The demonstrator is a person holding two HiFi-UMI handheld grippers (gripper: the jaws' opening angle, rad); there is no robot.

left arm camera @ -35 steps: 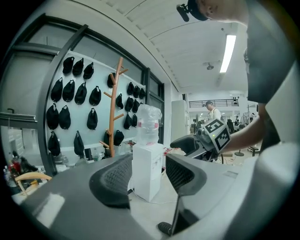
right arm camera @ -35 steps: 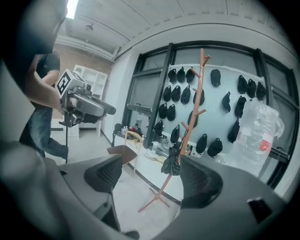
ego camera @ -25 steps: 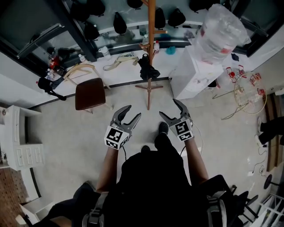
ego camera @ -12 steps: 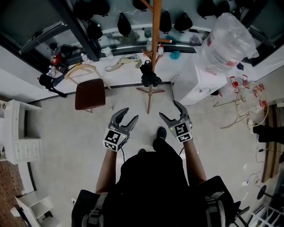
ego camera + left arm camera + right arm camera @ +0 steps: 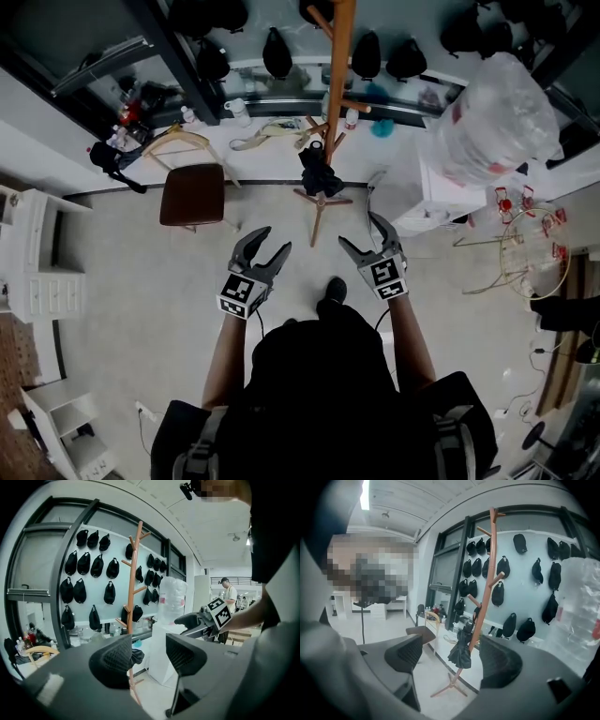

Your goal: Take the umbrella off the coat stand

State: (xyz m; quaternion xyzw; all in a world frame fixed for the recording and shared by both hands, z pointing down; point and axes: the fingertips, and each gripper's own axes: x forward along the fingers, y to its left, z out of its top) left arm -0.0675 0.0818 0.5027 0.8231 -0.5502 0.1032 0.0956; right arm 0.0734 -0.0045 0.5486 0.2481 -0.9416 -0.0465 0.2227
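Note:
A black folded umbrella [image 5: 321,178] hangs low on the orange-brown wooden coat stand [image 5: 337,84], above its crossed feet. Both grippers are held out in front of the person, short of the stand and apart from it. My left gripper [image 5: 274,240] is open and empty, below and left of the umbrella. My right gripper [image 5: 359,230] is open and empty, below and right of it. In the right gripper view the umbrella [image 5: 461,651] shows between the open jaws, far off, beside the stand [image 5: 485,592]. In the left gripper view the umbrella [image 5: 137,656] is partly hidden behind the left jaw.
A brown chair [image 5: 191,197] stands left of the stand. A white water dispenser [image 5: 441,202] with a big clear bottle [image 5: 492,117] stands right of it. Black caps [image 5: 504,566] hang on the wall behind. A white shelf unit [image 5: 28,281] is at the far left.
Both grippers have moved forward toward the coat stand, which now sits closer and lower in the head view. Their jaws have kept the same opening.

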